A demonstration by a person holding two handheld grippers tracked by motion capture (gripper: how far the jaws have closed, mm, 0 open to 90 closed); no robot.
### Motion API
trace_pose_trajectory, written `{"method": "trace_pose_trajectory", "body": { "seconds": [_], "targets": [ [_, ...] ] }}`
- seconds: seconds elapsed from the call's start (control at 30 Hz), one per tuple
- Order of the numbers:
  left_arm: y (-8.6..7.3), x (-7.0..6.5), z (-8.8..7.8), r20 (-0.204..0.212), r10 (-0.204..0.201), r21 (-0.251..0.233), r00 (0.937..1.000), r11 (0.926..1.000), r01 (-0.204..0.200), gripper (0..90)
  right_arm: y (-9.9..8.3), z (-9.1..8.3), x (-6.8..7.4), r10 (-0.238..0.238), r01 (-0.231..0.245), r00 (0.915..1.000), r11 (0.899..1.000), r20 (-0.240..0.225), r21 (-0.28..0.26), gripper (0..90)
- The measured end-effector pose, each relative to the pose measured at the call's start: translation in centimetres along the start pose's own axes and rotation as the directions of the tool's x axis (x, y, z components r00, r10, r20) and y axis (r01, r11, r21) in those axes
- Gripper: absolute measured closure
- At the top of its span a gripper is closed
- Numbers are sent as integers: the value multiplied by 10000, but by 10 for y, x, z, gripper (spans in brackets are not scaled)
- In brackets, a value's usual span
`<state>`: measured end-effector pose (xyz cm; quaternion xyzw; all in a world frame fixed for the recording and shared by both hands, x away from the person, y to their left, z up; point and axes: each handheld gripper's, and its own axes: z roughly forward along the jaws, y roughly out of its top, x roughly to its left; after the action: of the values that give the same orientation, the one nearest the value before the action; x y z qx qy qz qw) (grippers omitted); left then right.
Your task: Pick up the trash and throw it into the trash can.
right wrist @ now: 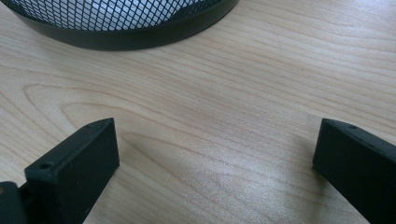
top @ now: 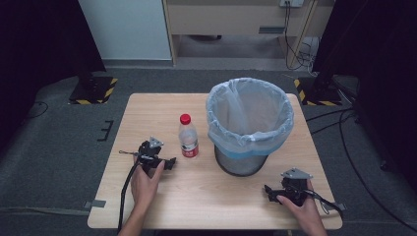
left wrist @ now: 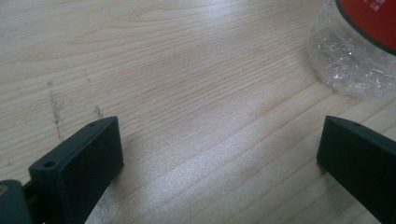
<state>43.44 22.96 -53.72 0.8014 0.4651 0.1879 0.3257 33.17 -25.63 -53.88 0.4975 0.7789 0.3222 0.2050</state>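
Light wood table (top: 162, 196) carried a clear plastic bottle (top: 188, 136) w/ red cap and red label, upright, just left of a black mesh bin (top: 248, 129) lined w/ a pale blue bag. Bottle and bin stood close but apart.

Left gripper (top: 169, 162) sat on the table near the front-left, held in the person's left hand (top: 146, 179), jaws spread wide w/ nothing between; in the left gripper view the bottle's base (left wrist: 355, 60) lay just beyond the right jaw, not touching.

Right gripper (top: 269, 191) rested front-right, in the right hand (top: 302, 204), jaws also wide apart over bare wood; bin's base rim (right wrist: 135, 35) showed ahead in the right gripper view.
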Motion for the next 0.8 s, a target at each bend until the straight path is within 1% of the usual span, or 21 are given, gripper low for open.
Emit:
{"method": "trace_pose_trajectory", "body": {
  "seconds": [0.17,0.33,0.53,0.6,0.7,0.8],
  "targets": [
    [0,0,0,-1,-7,1,10000,10000,7,0,0,0,0,1,-1,10000,10000,2,1,3],
    [1,-2,1,-180,-186,7,9997,9998,187,0,0,0,0,-7,7,10000,10000,3,-1,3],
    [1,-2,1,-212,-230,4,9995,9997,230,0,0,0,0,-5,5,10000,10000,3,-2,3],
    [1,-1,1,-140,-195,-7,9997,9998,195,0,0,0,0,-4,4,10000,10000,1,0,3],
    [1,-1,1,-147,-179,-5,9997,9998,179,0,0,0,0,-1,1,10000,10000,-1,0,3],
    [0,-1,0,-12,-44,-4,10000,10000,44,0,0,0,0,0,0,10000,10000,-1,0,3]
  ]
}}
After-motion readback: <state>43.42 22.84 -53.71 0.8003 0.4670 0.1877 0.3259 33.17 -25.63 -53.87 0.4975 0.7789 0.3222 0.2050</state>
